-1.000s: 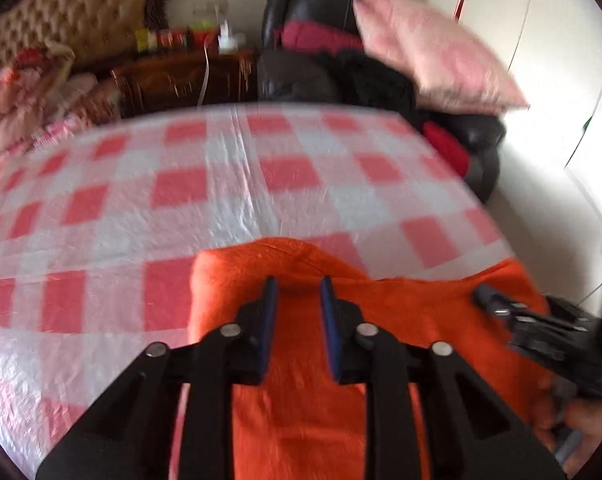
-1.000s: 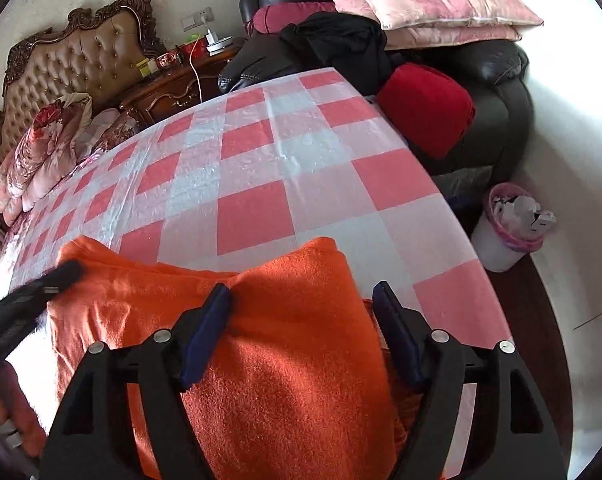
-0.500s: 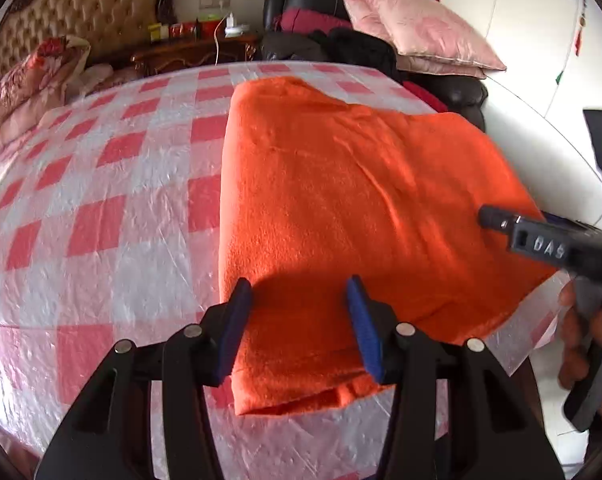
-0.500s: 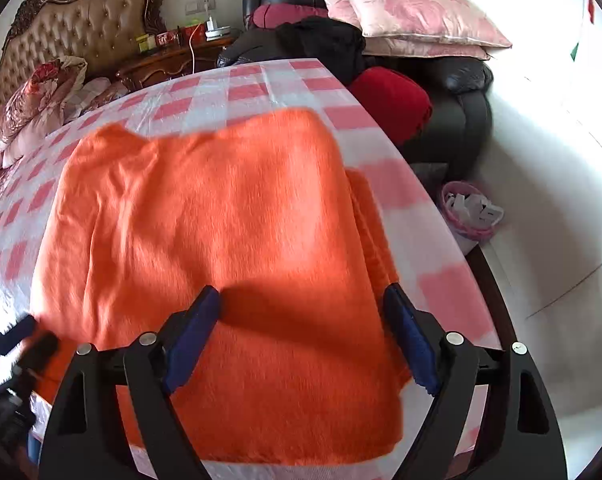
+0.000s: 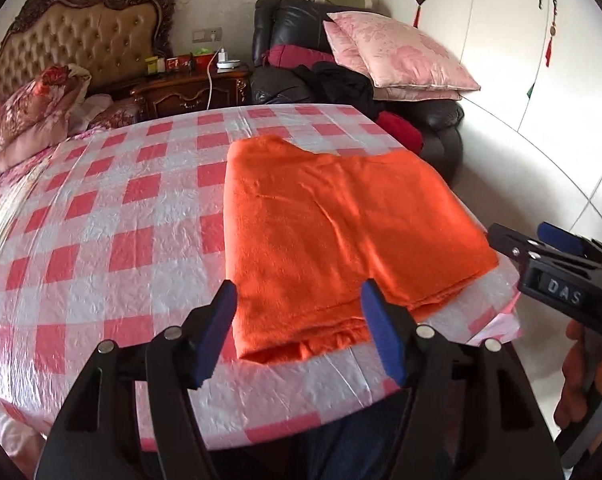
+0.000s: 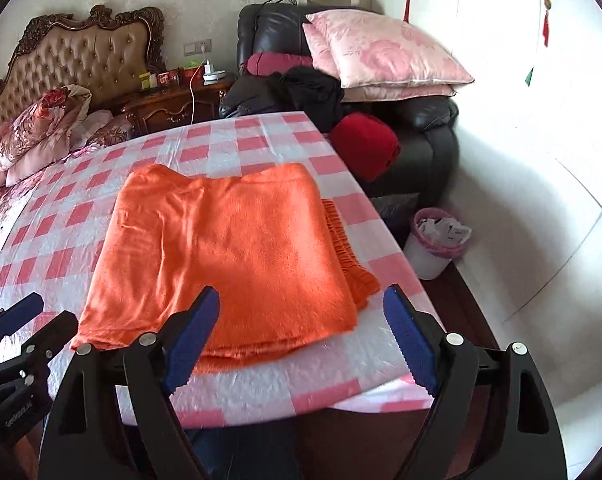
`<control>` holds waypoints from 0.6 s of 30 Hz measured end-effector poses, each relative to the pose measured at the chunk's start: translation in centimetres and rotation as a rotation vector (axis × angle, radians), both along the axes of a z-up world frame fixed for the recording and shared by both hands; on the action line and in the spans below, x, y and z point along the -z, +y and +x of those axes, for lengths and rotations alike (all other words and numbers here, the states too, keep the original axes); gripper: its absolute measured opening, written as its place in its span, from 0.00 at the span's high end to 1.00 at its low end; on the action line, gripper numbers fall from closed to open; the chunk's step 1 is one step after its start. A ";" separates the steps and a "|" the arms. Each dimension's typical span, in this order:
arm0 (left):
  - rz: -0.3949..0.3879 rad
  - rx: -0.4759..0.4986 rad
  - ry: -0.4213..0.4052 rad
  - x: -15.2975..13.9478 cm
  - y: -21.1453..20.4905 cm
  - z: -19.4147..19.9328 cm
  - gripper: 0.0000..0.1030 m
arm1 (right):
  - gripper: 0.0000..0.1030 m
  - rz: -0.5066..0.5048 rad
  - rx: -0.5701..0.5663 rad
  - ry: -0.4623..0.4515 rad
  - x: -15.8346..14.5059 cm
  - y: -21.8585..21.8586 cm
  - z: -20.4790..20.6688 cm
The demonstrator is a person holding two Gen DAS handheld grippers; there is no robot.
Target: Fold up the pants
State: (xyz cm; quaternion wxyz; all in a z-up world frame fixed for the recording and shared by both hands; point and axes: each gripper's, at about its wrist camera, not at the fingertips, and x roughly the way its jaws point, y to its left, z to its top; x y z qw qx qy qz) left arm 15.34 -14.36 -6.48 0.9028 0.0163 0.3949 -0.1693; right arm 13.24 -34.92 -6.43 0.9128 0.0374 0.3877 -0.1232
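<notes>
The orange pants (image 5: 333, 236) lie folded in a flat rectangle on the red-and-white checked table (image 5: 101, 248), near its front right edge; they also show in the right wrist view (image 6: 221, 256), with a ribbed edge sticking out on the right. My left gripper (image 5: 301, 332) is open and empty, held back above the table's front edge, short of the pants. My right gripper (image 6: 301, 340) is open and empty too, above the front edge. The right gripper also shows at the right of the left wrist view (image 5: 557, 256), and the left gripper at the left of the right wrist view (image 6: 17, 344).
A black leather armchair (image 6: 417, 128) with pink pillows (image 6: 381, 52) and a red bundle (image 6: 365, 144) stands behind the table on the right. A white bin with a pink liner (image 6: 437, 240) is on the floor. A bed and nightstand (image 5: 189, 92) lie behind.
Both grippers have let go of the pants and pulled back and up from them. The left jaws went from nearly shut to wide open. The pants now lie flat on the table.
</notes>
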 end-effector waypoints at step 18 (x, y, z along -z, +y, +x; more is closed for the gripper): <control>0.038 -0.059 -0.021 -4.3 -0.1 -2.9 0.02 | 0.15 -0.033 0.007 0.046 -1.2 0.8 -3.3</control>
